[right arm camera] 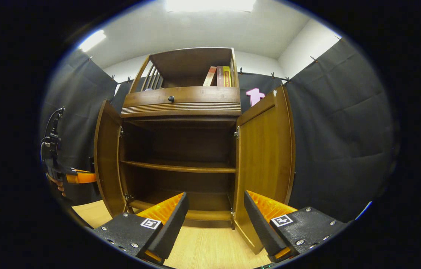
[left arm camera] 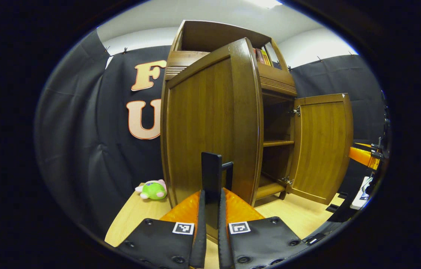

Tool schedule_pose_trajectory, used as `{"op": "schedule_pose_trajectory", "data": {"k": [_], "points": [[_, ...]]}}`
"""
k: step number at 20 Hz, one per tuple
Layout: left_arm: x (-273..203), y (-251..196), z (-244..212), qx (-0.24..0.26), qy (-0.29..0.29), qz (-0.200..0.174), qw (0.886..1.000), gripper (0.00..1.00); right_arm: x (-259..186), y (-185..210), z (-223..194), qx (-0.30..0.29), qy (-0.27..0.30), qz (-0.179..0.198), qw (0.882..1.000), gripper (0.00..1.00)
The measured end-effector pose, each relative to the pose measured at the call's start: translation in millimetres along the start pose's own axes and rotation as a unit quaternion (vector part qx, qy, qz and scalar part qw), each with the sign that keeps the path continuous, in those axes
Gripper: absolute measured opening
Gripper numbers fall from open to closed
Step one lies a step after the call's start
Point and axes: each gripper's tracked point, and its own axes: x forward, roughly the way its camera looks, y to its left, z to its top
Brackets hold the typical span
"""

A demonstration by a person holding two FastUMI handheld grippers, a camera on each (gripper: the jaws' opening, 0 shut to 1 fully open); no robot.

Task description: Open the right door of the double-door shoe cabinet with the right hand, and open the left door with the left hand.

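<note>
The brown wooden shoe cabinet (right arm camera: 180,101) stands with both doors swung out. In the left gripper view the left door (left arm camera: 203,123) looms close, and my left gripper (left arm camera: 211,195) is shut on its black upright handle (left arm camera: 210,168). The right door (left arm camera: 322,145) hangs wide open farther off. In the right gripper view the left door (right arm camera: 106,157) and right door (right arm camera: 266,149) frame the dark, bare shelves (right arm camera: 178,166). My right gripper (right arm camera: 216,220) is open in front of the cabinet, holding nothing, its right finger near the right door's lower edge. The left gripper (right arm camera: 78,177) and a hand show beyond the left door.
A green plush toy (left arm camera: 153,189) lies on the light wood surface (right arm camera: 203,246) left of the cabinet. A drawer with a dark knob (right arm camera: 171,98) sits above the doors, and books (right arm camera: 220,76) stand in the top shelf. Black cloth walls close in around.
</note>
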Motion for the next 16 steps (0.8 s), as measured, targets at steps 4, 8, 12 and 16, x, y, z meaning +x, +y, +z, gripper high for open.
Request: {"op": "schedule_pose_trajectory", "data": {"k": [4,8,12,16], "points": [[-6,10,2,-0.014,-0.001,-0.007,1.0,0.19,6,22,-3,-0.002,0.005,0.024,1.0,0.92],[-13,26,3,0.001,-0.003,0.007,1.0,0.14,10,37,-2,-0.005,0.001,0.036,0.999,0.92],[-21,42,3,-0.008,-0.006,0.014,1.0,0.14,19,58,2,-0.004,0.005,0.048,0.999,0.92],[-27,55,3,0.001,-0.006,0.025,1.0,0.13,20,66,1,0.0,0.006,0.056,0.998,0.92]]}}
